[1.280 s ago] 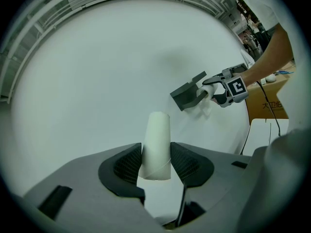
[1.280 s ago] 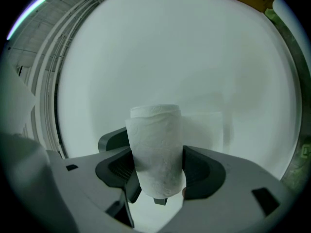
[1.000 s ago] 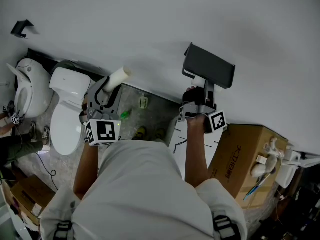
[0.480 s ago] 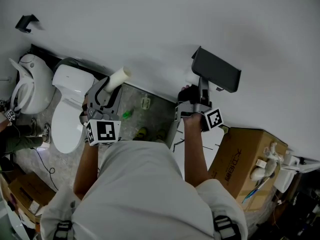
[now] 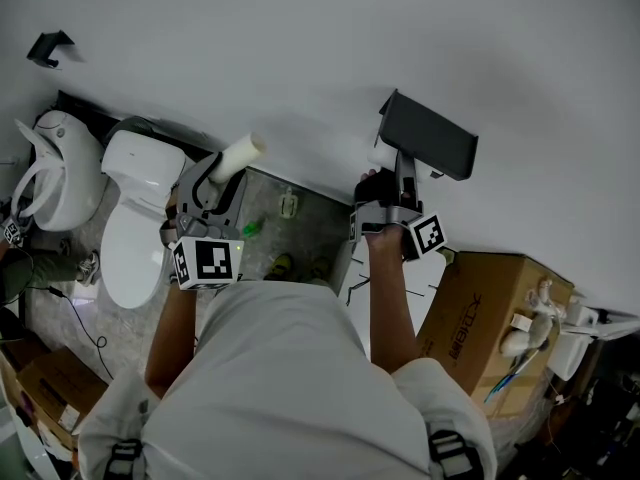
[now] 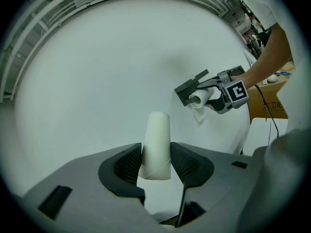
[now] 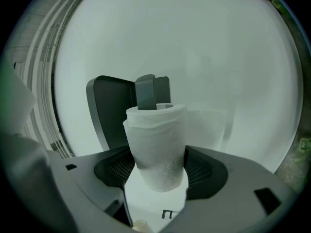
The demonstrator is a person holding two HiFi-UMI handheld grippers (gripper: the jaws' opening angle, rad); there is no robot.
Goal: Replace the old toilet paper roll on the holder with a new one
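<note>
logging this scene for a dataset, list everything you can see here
holder: 1, dark grey, on wall
roll: 1, white, at holder
core: 1, off-white, away from holder
toilets: 2, white, floor left
boxes: 2, brown, floor right and lower left
bracket: 1, black, wall upper left
left tool: 1, grey, shut on core
right tool: 1, grey, jaws opening, roll between them
arms: 2, bare, one per tool

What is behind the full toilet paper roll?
The dark holder with its grey bar, against the white wall. The toilet paper roll covers the bar's lower end, so whether it enters the core is hidden.
</note>
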